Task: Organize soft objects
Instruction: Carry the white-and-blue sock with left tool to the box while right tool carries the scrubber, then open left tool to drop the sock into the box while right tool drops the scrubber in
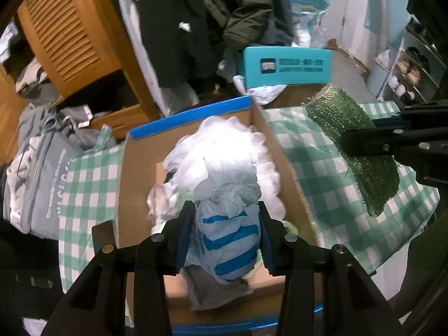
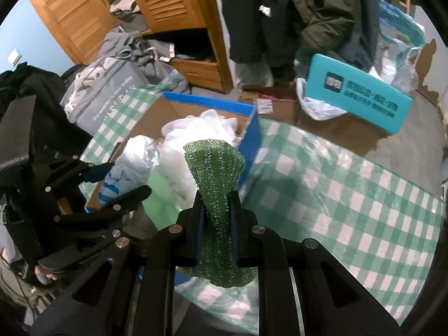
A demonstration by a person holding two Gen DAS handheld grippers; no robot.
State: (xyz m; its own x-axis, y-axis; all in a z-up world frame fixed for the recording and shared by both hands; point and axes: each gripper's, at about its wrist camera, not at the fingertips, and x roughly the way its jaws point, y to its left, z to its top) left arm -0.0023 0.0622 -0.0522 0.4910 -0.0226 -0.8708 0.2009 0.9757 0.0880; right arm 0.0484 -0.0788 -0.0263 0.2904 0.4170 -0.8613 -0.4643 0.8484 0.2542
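My left gripper [image 1: 225, 210] is shut on a pale blue plastic bag with blue stripes [image 1: 228, 235], held over the open cardboard box [image 1: 134, 173] with blue-taped flaps. White mesh and plastic bags [image 1: 224, 151] fill the box. My right gripper [image 2: 215, 204] is shut on a green glittery scouring cloth [image 2: 215, 168], held above the table just right of the box [image 2: 252, 137]. The cloth [image 1: 355, 140] and right gripper [image 1: 372, 137] also show in the left wrist view. The left gripper [image 2: 112, 179] with its bag [image 2: 123, 168] shows in the right wrist view.
The table wears a green-and-white checked cloth [image 2: 350, 201]. A teal box [image 2: 361, 103] leans on cardboard boxes behind the table. A grey laundry bag [image 1: 42, 168], a wooden louvred wardrobe [image 2: 168, 2] and hanging dark coats [image 2: 294, 14] stand beyond.
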